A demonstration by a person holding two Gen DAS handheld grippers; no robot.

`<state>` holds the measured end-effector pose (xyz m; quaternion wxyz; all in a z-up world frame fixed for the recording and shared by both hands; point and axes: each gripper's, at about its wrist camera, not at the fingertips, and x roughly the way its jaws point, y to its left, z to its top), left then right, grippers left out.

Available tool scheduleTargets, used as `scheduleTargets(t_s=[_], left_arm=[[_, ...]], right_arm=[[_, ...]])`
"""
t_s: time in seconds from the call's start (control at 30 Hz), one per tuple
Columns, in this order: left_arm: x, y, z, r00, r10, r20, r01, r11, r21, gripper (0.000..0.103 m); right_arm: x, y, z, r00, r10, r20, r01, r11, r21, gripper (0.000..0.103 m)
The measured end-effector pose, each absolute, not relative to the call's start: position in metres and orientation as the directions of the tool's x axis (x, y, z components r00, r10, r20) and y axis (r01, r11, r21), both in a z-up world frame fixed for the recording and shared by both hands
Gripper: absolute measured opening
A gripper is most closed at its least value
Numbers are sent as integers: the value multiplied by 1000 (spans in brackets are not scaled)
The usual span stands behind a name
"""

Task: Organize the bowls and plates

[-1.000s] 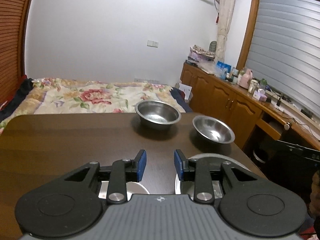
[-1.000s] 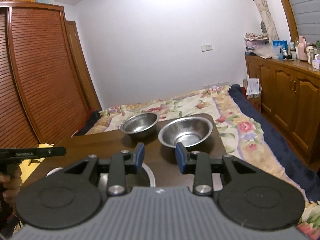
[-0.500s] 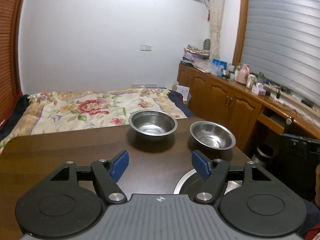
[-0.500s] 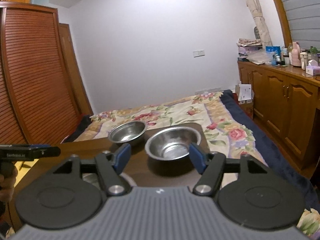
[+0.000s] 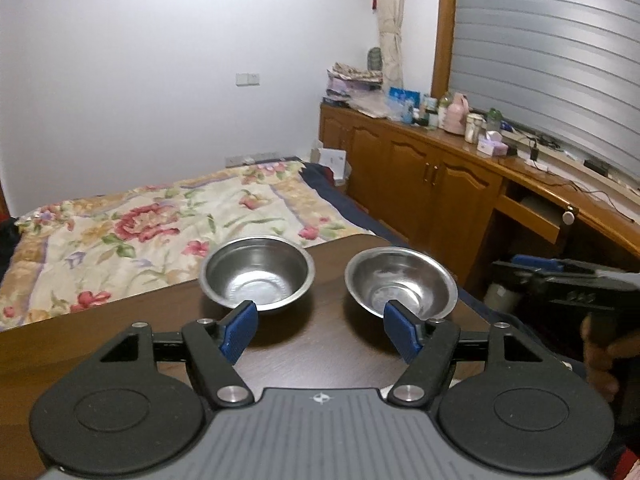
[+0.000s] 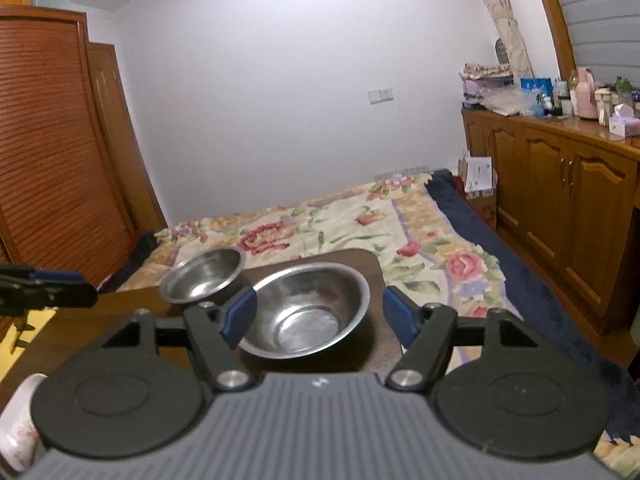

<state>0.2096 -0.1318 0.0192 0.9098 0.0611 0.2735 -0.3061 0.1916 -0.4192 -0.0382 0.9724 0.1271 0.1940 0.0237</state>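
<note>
Currently at the approach step: both tools empty, nothing gripped. Left tool [image 5: 320, 330] spread wide, pointing at the gap between two steel bowls on the dark wood worktop [image 5: 120, 320]; deeper bowl [image 5: 257, 275] at 11 o'clock of it, shallow flared bowl [image 5: 401, 288] at 1 o'clock, apart and both upright, rims not touching. Right tool [image 6: 318, 316] also spread wide, with the flared bowl [image 6: 306, 310] framed between its blue pads [image 6: 239, 316]; pads look clear of the rim, contact not confirmable from this angle. Deeper bowl [image 6: 203, 275] sits at 11 o'clock in that view, just behind the flared one. My read: next move is to drop the right tool so one pad goes inside and one outside the rim, pinch, then lift and nest one bowl into the other. Thin polished rim, likely slippery, so a square bite matters. A white floral-patterned item [image 6: 18, 428] shows at 8 o'clock in the right view, too cut off to identify; could be a plate. Room: bed with floral quilt [image 5: 160, 220] beyond the worktop at 12 o'clock, cluttered wooden cabinets [image 5: 440, 184] at 2 o'clock under a shuttered window, slatted wardrobe [image 6: 48, 140] at 9 o'clock in the right view.
</note>
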Motion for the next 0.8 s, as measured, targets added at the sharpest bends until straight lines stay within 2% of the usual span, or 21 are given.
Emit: scheduleTargets(t_s=[0.07,0.33,0.8], left_arm=[[218,-141,16,646,-525,-554,598,799,-60,73],[254,-172,-1,583,-523,-622,619,782,-77,61],[288,-212,-29,492,-524,-695,667,740,-86,53]], right_arm=[[200,-421,-44,917,104,-385,0,965,261,70],[224,-426,-61,903,106,-417,26,954,298,70],[232,-423,-70,889,138,-436,23,939,343,70]])
